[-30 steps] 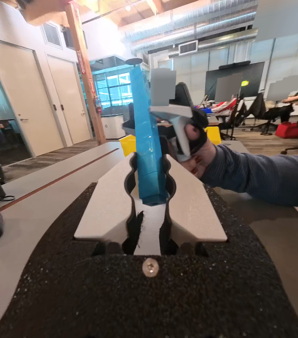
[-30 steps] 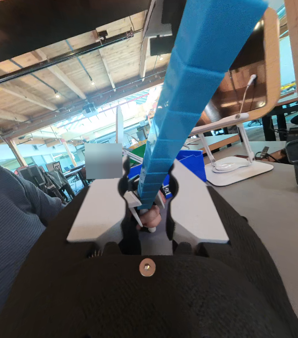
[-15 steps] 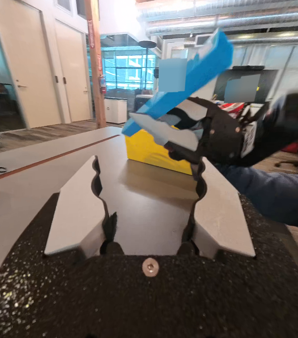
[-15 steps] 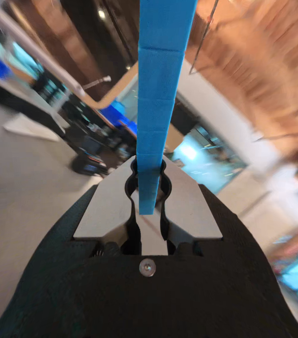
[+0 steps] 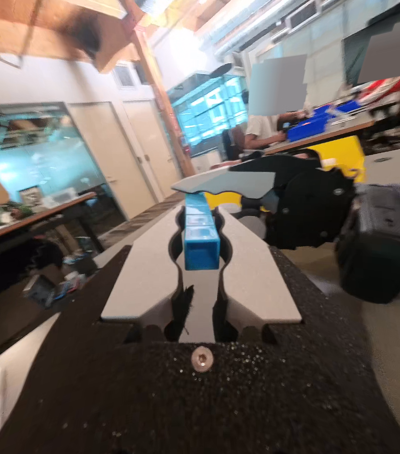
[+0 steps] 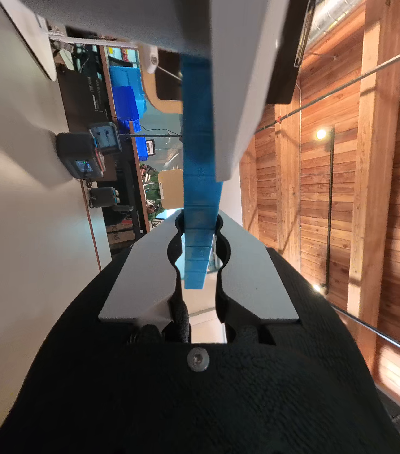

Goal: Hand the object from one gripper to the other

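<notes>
We count one blue bar (image 5: 201, 235) and two grippers. Left gripper (image 5: 200, 222) has its jaws narrowed onto the bar's near end. Right gripper (image 6: 200, 228) pinches the same bar at its jaw tips. The bar spans both, off the table (image 5: 395, 344).

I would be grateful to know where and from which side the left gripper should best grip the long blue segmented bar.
Grip the long blue segmented bar near the square end facing the left gripper, coming in lengthwise so the fingers close on its two flat opposite sides. The right gripper already pinches the other stretch, so this end is the free one, and it lies between the left fingers now.
</notes>
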